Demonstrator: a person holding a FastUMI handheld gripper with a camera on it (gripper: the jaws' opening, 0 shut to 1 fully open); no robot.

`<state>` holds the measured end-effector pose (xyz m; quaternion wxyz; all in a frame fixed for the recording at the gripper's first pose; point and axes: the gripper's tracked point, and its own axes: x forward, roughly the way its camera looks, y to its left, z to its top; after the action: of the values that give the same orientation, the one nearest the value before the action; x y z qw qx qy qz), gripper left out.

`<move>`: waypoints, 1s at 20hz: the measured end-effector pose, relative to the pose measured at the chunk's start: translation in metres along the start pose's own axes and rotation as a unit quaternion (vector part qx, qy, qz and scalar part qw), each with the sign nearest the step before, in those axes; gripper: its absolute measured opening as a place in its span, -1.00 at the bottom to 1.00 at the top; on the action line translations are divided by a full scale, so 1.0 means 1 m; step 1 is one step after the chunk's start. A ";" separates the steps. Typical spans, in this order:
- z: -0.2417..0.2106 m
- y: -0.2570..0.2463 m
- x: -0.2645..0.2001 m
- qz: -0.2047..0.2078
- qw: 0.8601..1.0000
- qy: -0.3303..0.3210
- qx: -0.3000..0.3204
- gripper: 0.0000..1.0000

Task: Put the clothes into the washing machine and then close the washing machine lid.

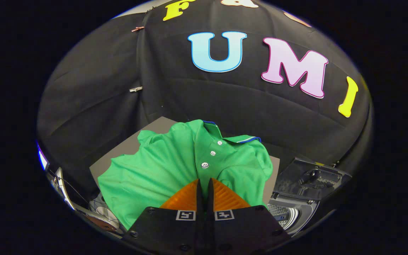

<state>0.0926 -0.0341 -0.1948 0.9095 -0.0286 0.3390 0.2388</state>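
**Mia:** Look, the claw (204, 186) has its two fingers pressed close together. A fold of the green shirt (175, 166) seems pinched between the tips, right below the buttons (204, 165).

**Tom:** Is the grip good?

**Mia:** Hard to say. It looks like only a thin bit of cloth is caught. Most of the shirt spreads out ahead of the fingers, toward 12 o'clock, over the grey worktop (154, 129).

**Tom:** Where is the washing machine?

**Mia:** Down at about 4 o'clock from the fingers. Its lid (310, 177) stands open, and I can see a bit of the drum (283, 214) under it.

**Tom:** So what could go wrong?

**Mia:** I think the cloth could slip out if it gets lifted fast, because so little is held. A sleeve could drag on the worktop or hang over the edge of the drum. Then the lid might shut on it and not close. The open lid is also close to the way in, so the shirt could snag on it.
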 end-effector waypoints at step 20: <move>-0.031 -0.157 -0.099 0.149 0.988 -0.004 0.036 -0.91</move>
<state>0.0800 -0.2209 -0.1737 0.8658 0.0561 0.3441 0.3591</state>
